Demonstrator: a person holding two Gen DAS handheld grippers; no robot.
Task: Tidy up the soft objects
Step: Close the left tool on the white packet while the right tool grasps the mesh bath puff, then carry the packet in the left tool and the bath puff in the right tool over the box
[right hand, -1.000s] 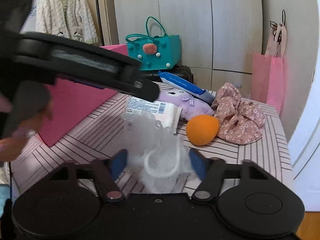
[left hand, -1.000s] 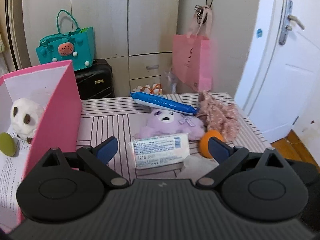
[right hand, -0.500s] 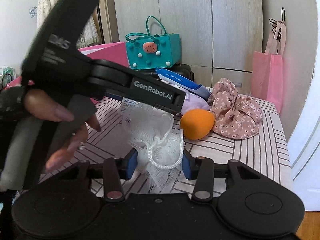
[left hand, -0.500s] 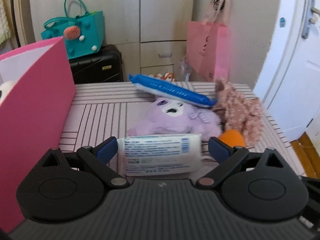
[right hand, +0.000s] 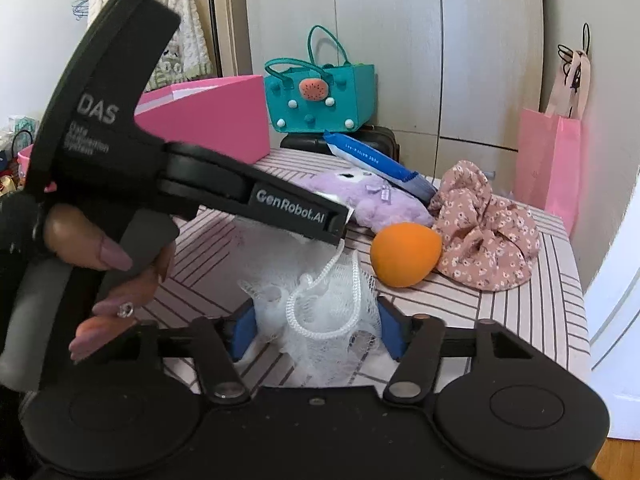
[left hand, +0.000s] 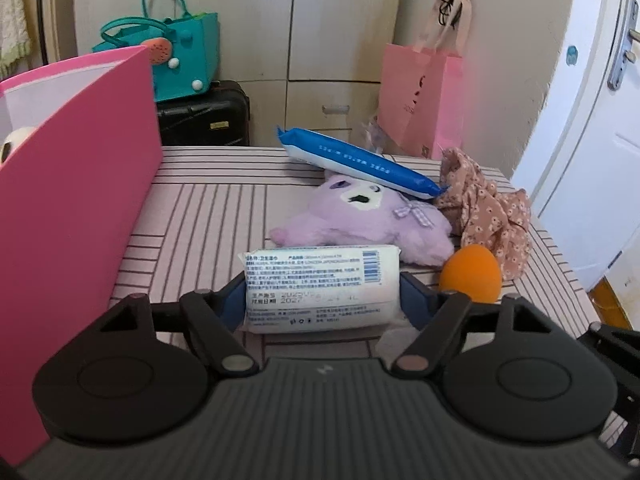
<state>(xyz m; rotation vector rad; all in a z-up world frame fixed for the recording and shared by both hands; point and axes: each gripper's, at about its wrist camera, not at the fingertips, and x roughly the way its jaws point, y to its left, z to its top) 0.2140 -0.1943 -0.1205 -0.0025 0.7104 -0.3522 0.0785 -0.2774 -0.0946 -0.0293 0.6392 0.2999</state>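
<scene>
Two grips to settle before lifting toward the pink box (left hand: 80, 184)
Left view: left hand-held gripper (left hand: 322, 300), jaws just closing, pinches the wipes pack (left hand: 320, 284) right of the box; squeeze gently. Right view: right hand-held gripper (right hand: 316, 326) pinches the mesh puff (right hand: 320, 312) on the worktop (right hand: 520, 312)

Both grippers are matte black plastic — the left gripper (left hand: 322, 300) and right gripper (right hand: 316, 330) each carry blue pads on the fingers (right hand: 391, 330), round discs at the base and a metal pivot screw per arm. Seen from the side, the left one bears white lettering: "DAS" and "GenRobot.AI". The hand (right hand: 106, 276) has long mauve-pink nails — one carries a small gem
</scene>
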